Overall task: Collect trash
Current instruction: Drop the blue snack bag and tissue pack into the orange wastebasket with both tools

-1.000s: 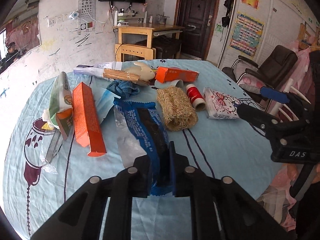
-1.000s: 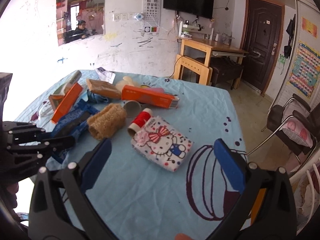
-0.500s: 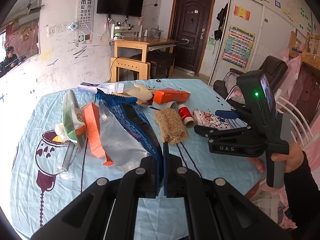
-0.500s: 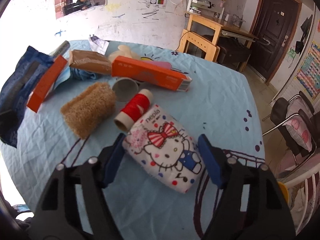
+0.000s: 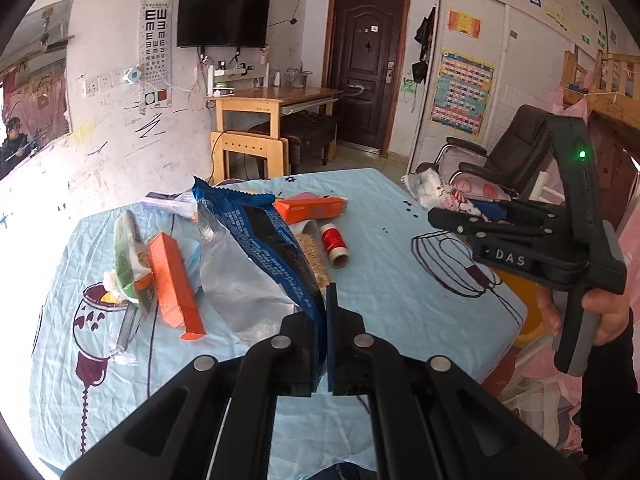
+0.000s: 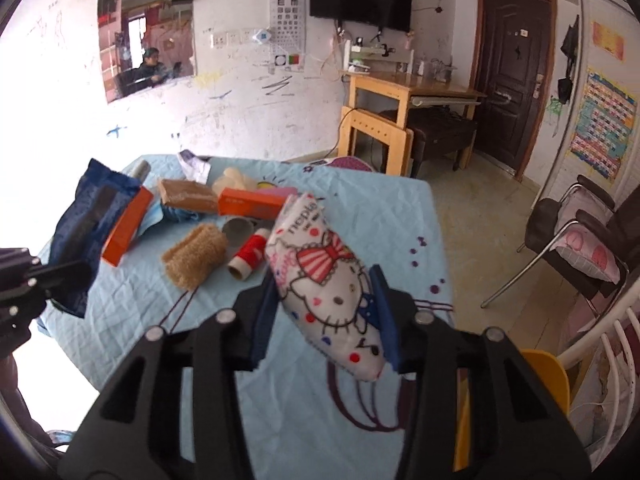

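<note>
left fingers: left gripper (image 5: 325, 334) pressed together, pinching the bottom edge of the blue snack wrapper (image 5: 256, 240); wrapper hangs up and away toward 11 o'clock, mostly clear of the tabletop (image 5: 392, 280).
right fingers: right gripper (image 6: 326, 322) has just been closing; blue pads now squeeze the Hello Kitty tissue pack (image 6: 324, 280) from both sides. Pack is lifted off the cloth, nose tilted to 11 o'clock.
cross-check: in the left wrist view the right gripper (image 5: 472, 216) holds the pack at 3 o'clock, beyond the table edge side; hand (image 5: 600, 308) on its handle.
step: both pickups look done, one item per gripper. Judgement: this is the carry-off phase.
bin: yellow object (image 6: 548, 376) at 4 o'clock below the table edge, possibly the bin; can't confirm.
left on tabletop: orange box (image 5: 176, 284) at 9 o'clock, second orange box (image 6: 252, 202), red thread spool (image 5: 334, 240), loofah (image 6: 196, 254), green packet (image 5: 128, 256).
next move: swing both loads to the drop point, keep grip firm on the limp wrapper, open only once over the container. Then return for the boxes.
</note>
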`<move>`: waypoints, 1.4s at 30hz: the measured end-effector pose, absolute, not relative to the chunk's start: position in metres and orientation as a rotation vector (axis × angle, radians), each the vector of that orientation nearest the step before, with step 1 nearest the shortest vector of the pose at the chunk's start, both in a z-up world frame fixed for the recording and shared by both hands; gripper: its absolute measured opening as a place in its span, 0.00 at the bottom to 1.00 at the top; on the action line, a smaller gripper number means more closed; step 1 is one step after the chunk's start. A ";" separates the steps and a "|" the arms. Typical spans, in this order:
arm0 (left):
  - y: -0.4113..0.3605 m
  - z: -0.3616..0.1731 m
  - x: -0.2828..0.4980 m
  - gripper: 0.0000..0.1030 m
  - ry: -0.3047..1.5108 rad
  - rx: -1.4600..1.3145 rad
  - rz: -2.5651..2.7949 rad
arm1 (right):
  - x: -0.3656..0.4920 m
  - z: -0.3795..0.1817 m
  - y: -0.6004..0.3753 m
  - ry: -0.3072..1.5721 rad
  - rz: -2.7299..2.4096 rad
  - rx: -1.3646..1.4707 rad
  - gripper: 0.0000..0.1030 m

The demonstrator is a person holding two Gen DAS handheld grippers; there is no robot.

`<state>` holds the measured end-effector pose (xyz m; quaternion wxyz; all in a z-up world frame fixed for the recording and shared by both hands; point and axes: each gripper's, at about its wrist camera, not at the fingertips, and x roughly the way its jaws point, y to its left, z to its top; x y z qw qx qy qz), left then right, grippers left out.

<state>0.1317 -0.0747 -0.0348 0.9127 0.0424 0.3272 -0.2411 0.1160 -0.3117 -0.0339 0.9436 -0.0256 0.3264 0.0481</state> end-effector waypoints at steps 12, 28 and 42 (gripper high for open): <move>-0.217 -0.021 0.110 0.00 0.637 0.205 -0.787 | 0.066 -0.102 -0.488 0.819 -0.356 0.095 0.42; -0.409 -0.088 0.123 0.00 0.876 0.324 -1.011 | 0.018 -0.112 -0.552 0.773 -0.486 0.149 0.95; -0.486 -0.141 0.161 0.82 1.071 0.223 -0.985 | -0.004 -0.094 -0.575 0.749 -0.505 0.145 0.94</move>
